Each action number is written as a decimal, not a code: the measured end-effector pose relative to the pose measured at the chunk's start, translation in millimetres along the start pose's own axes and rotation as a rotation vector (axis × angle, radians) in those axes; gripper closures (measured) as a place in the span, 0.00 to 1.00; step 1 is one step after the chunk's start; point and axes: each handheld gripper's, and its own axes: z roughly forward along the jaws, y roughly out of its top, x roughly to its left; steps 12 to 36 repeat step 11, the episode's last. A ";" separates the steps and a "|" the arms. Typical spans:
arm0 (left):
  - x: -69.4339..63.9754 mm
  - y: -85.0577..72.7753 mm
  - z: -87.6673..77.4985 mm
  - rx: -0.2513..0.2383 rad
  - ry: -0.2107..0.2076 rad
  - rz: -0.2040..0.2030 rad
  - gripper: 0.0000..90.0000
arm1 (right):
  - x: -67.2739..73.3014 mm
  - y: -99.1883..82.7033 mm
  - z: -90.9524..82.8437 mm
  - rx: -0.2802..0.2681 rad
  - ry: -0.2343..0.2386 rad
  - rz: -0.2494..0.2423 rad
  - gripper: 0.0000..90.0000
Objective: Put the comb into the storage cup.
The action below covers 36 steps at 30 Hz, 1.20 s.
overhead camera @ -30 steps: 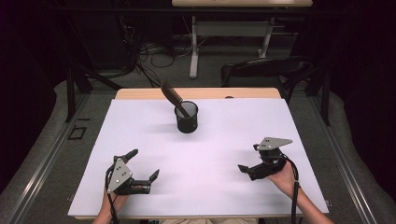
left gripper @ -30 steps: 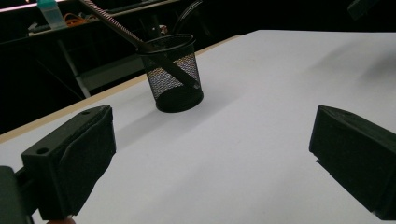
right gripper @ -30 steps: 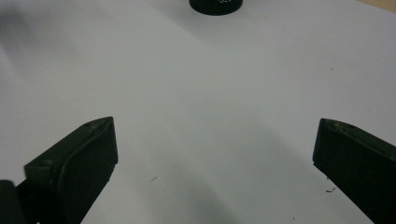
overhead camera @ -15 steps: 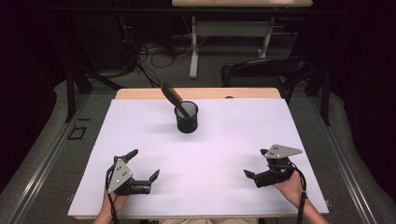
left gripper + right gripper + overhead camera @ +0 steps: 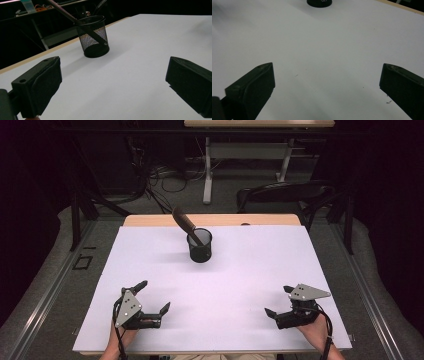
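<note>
Jaws stand wide and empty on both the left gripper (image 5: 154, 296) and the right gripper (image 5: 279, 301), each resting low at the near edge of the white table (image 5: 250, 270), well apart from the cup (image 5: 200, 246). One dark rod (image 5: 186, 224) leans in the one mesh cup at the far middle, so the work looks finished.
</note>
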 end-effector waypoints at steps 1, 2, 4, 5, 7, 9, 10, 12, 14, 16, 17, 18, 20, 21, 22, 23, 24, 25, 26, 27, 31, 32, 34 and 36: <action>0.0 0.0 0.0 0.001 0.000 0.001 0.01 | 0.7 -0.4 -0.9 -0.002 -0.001 0.000 0.00; -0.1 0.1 0.1 0.002 0.000 0.001 0.01 | 1.3 -0.8 -1.6 -0.007 -0.002 -0.003 0.00; -0.7 0.4 0.1 0.002 -0.001 0.005 0.01 | 2.4 -1.1 -2.8 -0.009 -0.008 -0.011 0.00; -0.9 0.6 -0.1 0.002 -0.001 0.008 0.01 | 2.6 -1.1 -3.9 -0.012 -0.009 -0.011 0.00; -0.8 0.5 0.1 0.001 -0.001 0.006 0.01 | 2.2 -1.1 -5.1 -0.020 -0.012 -0.009 0.00; 0.0 0.2 0.6 0.005 0.002 0.005 0.01 | 1.6 -1.5 -5.7 -0.021 -0.011 -0.008 0.00; 0.0 0.2 1.1 0.004 0.001 0.002 0.01 | 1.2 -1.9 -5.8 -0.022 -0.012 -0.006 0.00; 0.0 0.3 1.4 0.005 0.001 0.003 0.01 | 0.9 -2.3 -5.9 -0.021 -0.014 -0.006 0.00; 0.0 0.3 1.4 0.005 0.001 0.003 0.01 | 0.9 -2.3 -5.9 -0.021 -0.014 -0.006 0.00; 0.0 0.3 1.4 0.005 0.001 0.003 0.01 | 0.9 -2.3 -5.9 -0.021 -0.014 -0.006 0.00; 0.0 0.3 1.4 0.005 0.001 0.003 0.01 | 0.9 -2.3 -5.9 -0.021 -0.014 -0.006 0.00; 0.0 0.3 1.4 0.005 0.001 0.003 0.01 | 0.9 -2.3 -5.9 -0.021 -0.014 -0.006 0.00; 0.0 0.3 1.4 0.005 0.001 0.003 0.01 | 0.9 -2.3 -5.9 -0.021 -0.014 -0.006 0.00; 0.0 0.3 1.4 0.005 0.001 0.003 0.01 | 0.9 -2.3 -5.9 -0.021 -0.014 -0.006 0.00; 0.0 0.3 1.4 0.005 0.001 0.003 0.01 | 0.9 -2.3 -5.9 -0.021 -0.014 -0.006 0.00; 0.0 0.3 1.4 0.005 0.001 0.003 0.01 | 0.9 -2.3 -5.9 -0.021 -0.014 -0.006 0.00; 0.0 0.3 1.4 0.005 0.001 0.003 0.01 | 0.9 -2.3 -5.9 -0.021 -0.014 -0.006 0.00; 0.0 0.3 1.4 0.005 0.001 0.003 0.01 | 0.9 -2.3 -5.9 -0.021 -0.014 -0.006 0.00; 0.0 0.3 1.4 0.005 0.001 0.003 0.01 | 0.9 -2.3 -5.9 -0.021 -0.014 -0.006 0.00; 0.0 0.3 1.4 0.005 0.001 0.003 0.01 | 0.9 -2.3 -5.9 -0.021 -0.014 -0.006 0.00; 0.0 0.3 1.4 0.005 0.001 0.003 0.01 | 0.9 -2.3 -5.9 -0.021 -0.014 -0.006 0.00; 0.0 0.3 1.4 0.005 0.001 0.003 0.01 | 0.9 -2.3 -5.9 -0.021 -0.014 -0.006 0.00; 0.0 0.3 1.4 0.005 0.001 0.003 0.01 | 0.9 -2.3 -5.9 -0.021 -0.014 -0.006 0.00; 0.0 0.3 1.4 0.005 0.001 0.003 0.01 | 0.9 -2.3 -5.9 -0.021 -0.014 -0.006 0.00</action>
